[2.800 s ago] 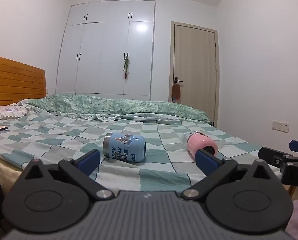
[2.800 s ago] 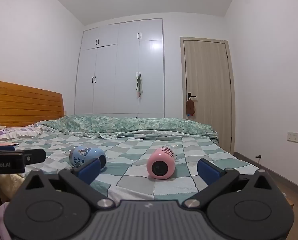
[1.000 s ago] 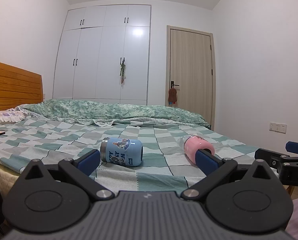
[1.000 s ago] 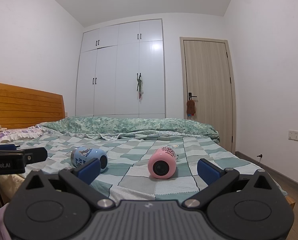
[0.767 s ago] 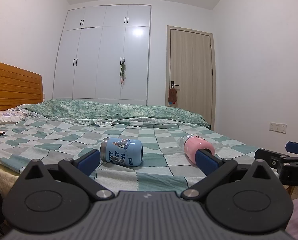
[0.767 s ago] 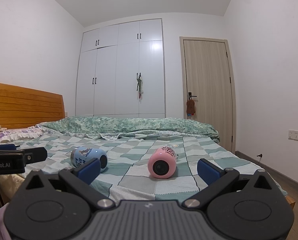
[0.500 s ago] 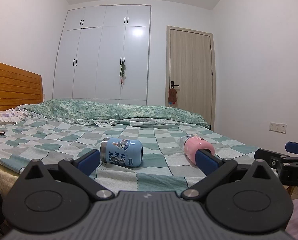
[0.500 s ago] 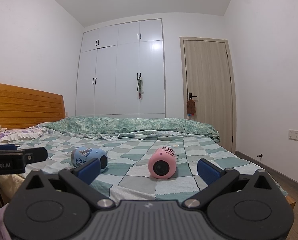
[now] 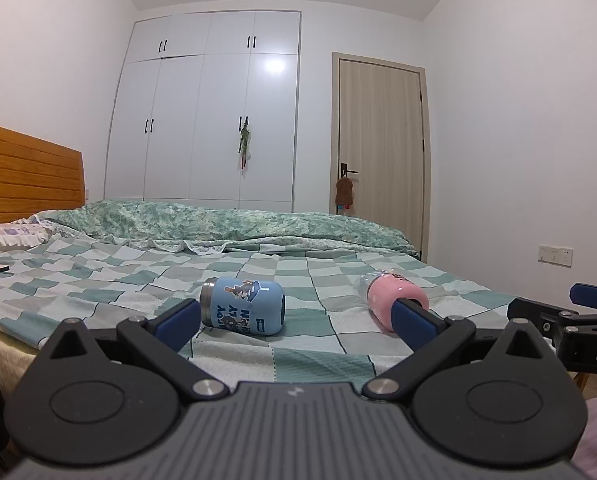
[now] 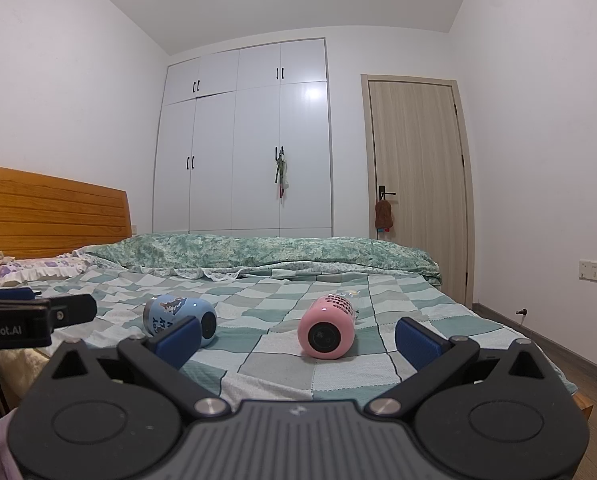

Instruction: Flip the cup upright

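A blue cup with a cartoon print (image 9: 244,306) lies on its side on the checkered bedspread (image 9: 98,280). A pink cup (image 9: 386,296) lies on its side to its right. In the right wrist view the blue cup (image 10: 180,314) and the pink cup (image 10: 327,332) both show their bases toward me. My left gripper (image 9: 294,322) is open and empty, short of the cups at the bed's near edge. My right gripper (image 10: 296,340) is open and empty, in front of the pink cup. Each gripper shows at the edge of the other's view.
A folded green quilt (image 9: 226,224) lies across the far side of the bed. A wooden headboard (image 9: 26,176) is at the left. A white wardrobe (image 9: 214,120) and a door (image 9: 378,152) stand behind. Wooden floor (image 10: 590,392) lies right of the bed.
Since 2.8 s ago the left gripper's view has tilted up and shifted a little. Over the last second nothing has visibly moved.
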Demonstrator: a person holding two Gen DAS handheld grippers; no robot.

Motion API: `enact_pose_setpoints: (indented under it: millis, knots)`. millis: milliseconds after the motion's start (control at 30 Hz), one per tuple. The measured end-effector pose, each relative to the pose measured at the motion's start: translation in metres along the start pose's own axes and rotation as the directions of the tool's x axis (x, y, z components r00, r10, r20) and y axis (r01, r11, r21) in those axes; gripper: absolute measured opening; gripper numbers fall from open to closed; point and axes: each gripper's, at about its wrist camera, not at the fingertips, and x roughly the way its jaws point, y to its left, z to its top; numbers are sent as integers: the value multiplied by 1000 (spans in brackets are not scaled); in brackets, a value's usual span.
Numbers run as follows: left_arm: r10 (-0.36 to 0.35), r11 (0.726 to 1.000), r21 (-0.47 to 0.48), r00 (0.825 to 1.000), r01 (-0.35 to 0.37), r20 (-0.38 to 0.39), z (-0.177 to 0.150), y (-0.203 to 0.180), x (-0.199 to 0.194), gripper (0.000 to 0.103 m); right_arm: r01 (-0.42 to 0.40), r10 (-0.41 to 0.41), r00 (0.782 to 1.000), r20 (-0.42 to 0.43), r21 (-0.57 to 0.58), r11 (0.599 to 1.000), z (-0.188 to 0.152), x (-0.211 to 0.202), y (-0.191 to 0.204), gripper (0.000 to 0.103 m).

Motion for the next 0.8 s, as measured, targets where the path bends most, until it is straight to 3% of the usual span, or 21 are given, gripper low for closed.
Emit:
enact_pose_setpoints:
  millis: [500,800]
  knots:
    - [-25,1000,10,1000,25,-13,5,4,4,103,-1,1,1000,-13,-6,1000,3,4,0,103]
    - [-53,983,175,997,61,-54,42,26,46,103,-38,37,998,-54,-20,999,7,43,8,103]
